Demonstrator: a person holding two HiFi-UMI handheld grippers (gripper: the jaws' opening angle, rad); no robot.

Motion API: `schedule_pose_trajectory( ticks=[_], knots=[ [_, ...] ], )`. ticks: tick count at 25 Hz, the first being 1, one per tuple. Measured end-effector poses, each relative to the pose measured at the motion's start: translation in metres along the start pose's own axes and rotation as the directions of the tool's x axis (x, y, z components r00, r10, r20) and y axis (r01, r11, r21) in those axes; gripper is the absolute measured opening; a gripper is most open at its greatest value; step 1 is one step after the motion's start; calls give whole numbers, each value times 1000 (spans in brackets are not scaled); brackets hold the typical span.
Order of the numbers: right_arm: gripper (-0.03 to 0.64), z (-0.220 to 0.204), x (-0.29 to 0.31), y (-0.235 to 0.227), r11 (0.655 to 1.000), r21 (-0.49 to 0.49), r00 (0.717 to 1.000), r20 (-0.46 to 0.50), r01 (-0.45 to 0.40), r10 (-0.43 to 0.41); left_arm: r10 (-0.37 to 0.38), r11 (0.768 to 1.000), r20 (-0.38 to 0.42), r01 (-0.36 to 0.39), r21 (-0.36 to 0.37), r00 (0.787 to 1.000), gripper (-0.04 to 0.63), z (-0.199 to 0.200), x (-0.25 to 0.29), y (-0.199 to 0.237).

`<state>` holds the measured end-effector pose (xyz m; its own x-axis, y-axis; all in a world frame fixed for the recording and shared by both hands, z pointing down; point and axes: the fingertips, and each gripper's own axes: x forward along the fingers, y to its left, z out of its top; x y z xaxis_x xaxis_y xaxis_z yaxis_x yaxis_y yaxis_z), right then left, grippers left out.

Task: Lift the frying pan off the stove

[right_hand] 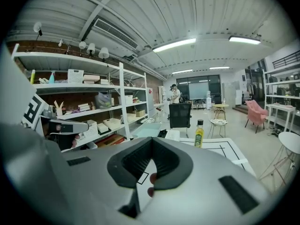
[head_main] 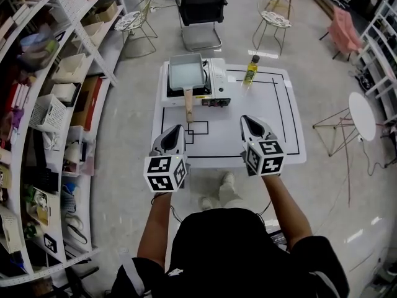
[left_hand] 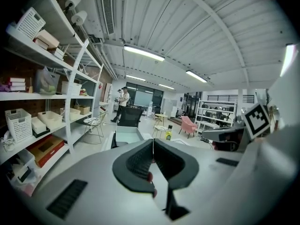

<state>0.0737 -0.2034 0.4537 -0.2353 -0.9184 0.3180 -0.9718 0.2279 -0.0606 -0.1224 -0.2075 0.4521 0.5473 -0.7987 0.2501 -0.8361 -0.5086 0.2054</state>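
Note:
A rectangular frying pan with a pale inside sits on a white portable stove at the far left of the white table. Its wooden handle points toward me. My left gripper hovers over the table's near edge, just short of the handle's end, jaws shut and empty. My right gripper hovers level with it, further right, also shut and empty. In the left gripper view the pan shows beyond the closed left gripper. In the right gripper view the pan lies ahead to the left of the right gripper.
A yellow oil bottle stands right of the stove. Shelving full of bins runs along the left. A black office chair and wire chairs stand behind the table, and a small round white table stands to the right.

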Motion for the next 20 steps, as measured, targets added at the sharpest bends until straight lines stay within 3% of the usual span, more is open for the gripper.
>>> schedule_pose_trajectory(
  ticks=[20],
  knots=[
    [2,24,98,-55,997,-3,996,-23,-82,82,100,993,-109,-105,-46,989,12,5,99,31]
  ],
)
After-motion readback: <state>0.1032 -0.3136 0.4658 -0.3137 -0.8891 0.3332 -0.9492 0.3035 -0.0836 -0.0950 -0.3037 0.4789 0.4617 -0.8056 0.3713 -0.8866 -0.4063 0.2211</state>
